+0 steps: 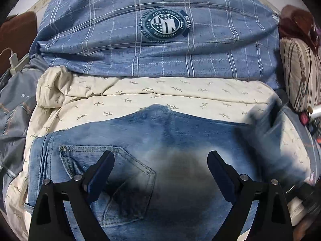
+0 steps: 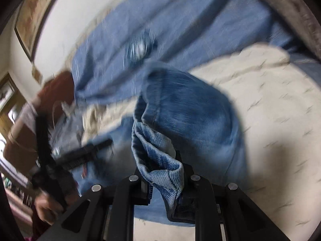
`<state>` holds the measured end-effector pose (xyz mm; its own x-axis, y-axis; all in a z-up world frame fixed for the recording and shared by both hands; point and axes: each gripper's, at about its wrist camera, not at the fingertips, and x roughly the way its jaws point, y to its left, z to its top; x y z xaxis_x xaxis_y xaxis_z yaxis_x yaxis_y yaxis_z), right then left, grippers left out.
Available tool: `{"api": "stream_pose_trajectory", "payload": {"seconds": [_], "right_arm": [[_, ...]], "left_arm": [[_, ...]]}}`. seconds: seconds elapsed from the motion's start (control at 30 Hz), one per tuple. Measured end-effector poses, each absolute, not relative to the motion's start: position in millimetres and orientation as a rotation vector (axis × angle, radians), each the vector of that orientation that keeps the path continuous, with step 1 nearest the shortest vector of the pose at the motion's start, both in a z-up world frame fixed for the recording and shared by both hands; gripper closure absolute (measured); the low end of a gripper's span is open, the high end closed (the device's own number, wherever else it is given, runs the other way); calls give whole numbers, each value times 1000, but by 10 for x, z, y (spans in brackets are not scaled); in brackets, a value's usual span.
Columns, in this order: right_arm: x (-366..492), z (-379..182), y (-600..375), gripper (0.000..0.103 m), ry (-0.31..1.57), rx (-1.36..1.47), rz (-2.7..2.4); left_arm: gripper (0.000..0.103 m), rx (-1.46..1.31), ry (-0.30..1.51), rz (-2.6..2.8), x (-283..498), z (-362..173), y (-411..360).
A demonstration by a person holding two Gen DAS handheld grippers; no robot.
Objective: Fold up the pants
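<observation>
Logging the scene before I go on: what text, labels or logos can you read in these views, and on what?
Round badge on the blue plaid quilt: ringed by small lettering, too small and distorted to read reliably.
Same badge in the right wrist view: motion-blurred, unreadable.
Jeans, cream sheet: no text visible.

Left claw [image 1: 160, 172] spread wide; right claw [image 2: 160, 172] clamped on fabric.

pants [image 1: 180, 140] | light-blue faded denim | back pocket up, spread on cream bedding | one end lifted, bunched
</observation>
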<state>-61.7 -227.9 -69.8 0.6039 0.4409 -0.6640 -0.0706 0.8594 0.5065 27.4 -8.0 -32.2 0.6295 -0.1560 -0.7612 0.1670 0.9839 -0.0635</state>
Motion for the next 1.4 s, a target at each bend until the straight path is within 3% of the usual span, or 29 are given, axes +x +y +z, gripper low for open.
{"api": "stream_pose_trajectory", "payload": {"seconds": [0.1, 0.2, 0.23, 0.4, 0.47, 0.6, 0.77, 0.97, 1.27, 1.4], "right_arm": [[-510, -929, -2008, 69, 1018, 411, 332], [-605, -817, -1897, 27, 976, 364, 459], [-627, -788, -1887, 27, 968, 362, 479], [-762, -671, -2004, 28, 889, 305, 436], [-801, -607, -2166, 36, 847, 341, 408], [-819, -607, -2306, 68, 850, 324, 327], [-829, -708, -2240, 69, 901, 263, 325], [-758, -823, -1951, 69, 972, 119, 341], [-483, -510, -2137, 69, 791, 289, 295], [-159, -623, -1974, 69, 832, 272, 228]], "left_arm": [[9, 7, 873, -200, 310, -342, -102], [9, 8, 860, -220, 315, -343, -144], [9, 9, 848, -224, 312, -334, -155], [9, -13, 822, -261, 375, -339, -266], [9, -7, 816, -262, 435, -371, -366], [9, 51, 804, -230, 517, -452, -565], [9, 249, 863, -54, 724, -745, -807], [9, 234, 917, -20, 815, -850, -734], [9, 23, 837, -71, 442, -230, -120], [9, -3, 845, 17, 313, -93, 390]]}}
